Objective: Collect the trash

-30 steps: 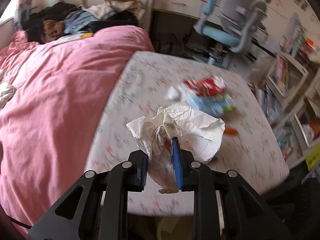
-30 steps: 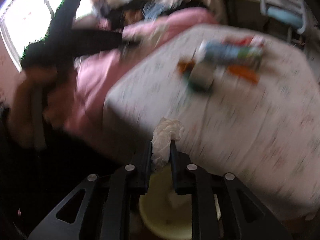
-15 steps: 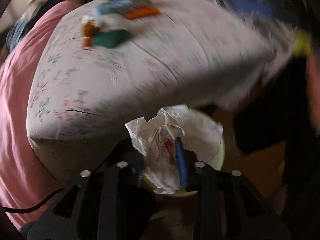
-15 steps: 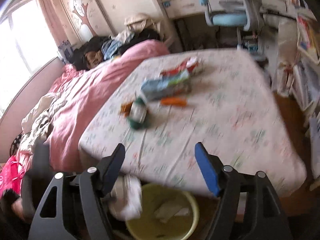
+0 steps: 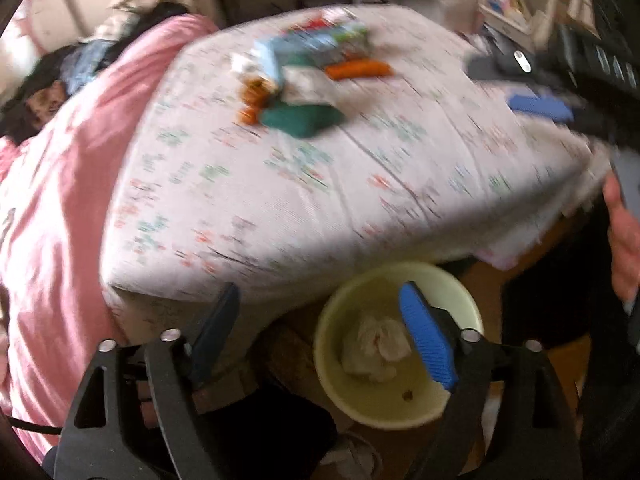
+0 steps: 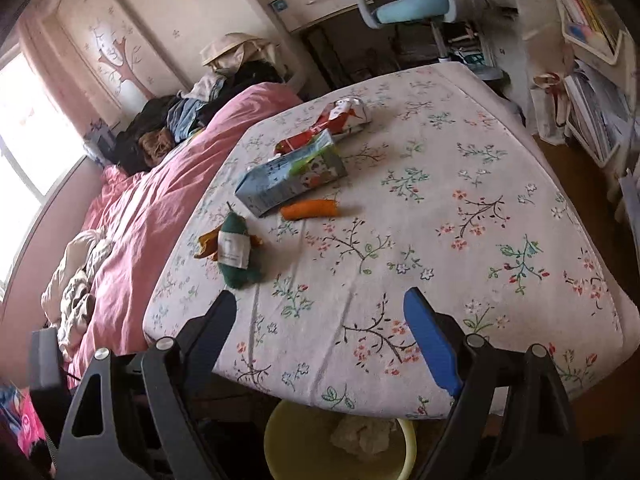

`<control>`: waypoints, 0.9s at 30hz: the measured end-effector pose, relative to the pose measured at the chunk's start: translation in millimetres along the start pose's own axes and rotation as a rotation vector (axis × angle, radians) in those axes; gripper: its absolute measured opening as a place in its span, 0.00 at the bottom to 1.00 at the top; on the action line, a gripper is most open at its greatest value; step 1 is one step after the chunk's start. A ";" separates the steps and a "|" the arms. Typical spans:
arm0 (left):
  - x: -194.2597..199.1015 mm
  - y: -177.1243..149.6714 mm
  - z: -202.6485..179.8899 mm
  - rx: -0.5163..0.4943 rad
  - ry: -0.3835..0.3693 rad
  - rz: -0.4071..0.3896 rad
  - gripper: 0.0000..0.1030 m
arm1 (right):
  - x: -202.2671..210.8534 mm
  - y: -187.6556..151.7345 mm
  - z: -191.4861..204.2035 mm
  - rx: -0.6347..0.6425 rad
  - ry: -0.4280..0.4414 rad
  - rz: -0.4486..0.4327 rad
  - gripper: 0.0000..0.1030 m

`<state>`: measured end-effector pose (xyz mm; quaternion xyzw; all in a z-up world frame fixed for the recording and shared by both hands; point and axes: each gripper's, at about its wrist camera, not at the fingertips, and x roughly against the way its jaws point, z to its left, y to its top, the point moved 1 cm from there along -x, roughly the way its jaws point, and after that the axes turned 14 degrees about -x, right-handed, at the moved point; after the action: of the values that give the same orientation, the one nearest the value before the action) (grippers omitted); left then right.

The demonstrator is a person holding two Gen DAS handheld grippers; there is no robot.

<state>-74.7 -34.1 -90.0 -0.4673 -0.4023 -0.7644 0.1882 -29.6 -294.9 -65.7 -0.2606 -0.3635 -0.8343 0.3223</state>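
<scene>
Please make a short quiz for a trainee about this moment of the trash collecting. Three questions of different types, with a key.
1. True or false: the left gripper grips the crumpled paper.
2. Where does the crumpled paper lie? A) on the flowered sheet B) in the yellow bin C) on the pink blanket
3. Fill in: the orange wrapper lies beside the blue ____.

Key: 1 false, both grippers have just been opening and hold nothing; 2 B; 3 carton.

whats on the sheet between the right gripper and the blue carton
Nothing but bare floral sheet from the right gripper to the blue carton, except the orange wrapper just before the carton, shown in the right wrist view.
</scene>
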 end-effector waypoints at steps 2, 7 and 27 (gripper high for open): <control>3.5 2.9 13.1 0.064 0.039 -0.022 0.84 | -2.0 -0.8 0.5 0.005 -0.004 0.002 0.80; 5.8 -1.5 53.2 0.266 0.034 -0.051 0.89 | -9.7 -5.1 0.5 0.014 -0.016 0.023 0.80; -6.8 -17.8 74.5 0.408 -0.037 -0.024 0.90 | -18.8 -17.4 3.3 0.063 -0.069 0.049 0.80</control>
<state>-41.2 35.0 -85.9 -0.4288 -0.5576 -0.6606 0.2625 -29.3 -276.6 -84.0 -0.2875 -0.3941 -0.8048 0.3381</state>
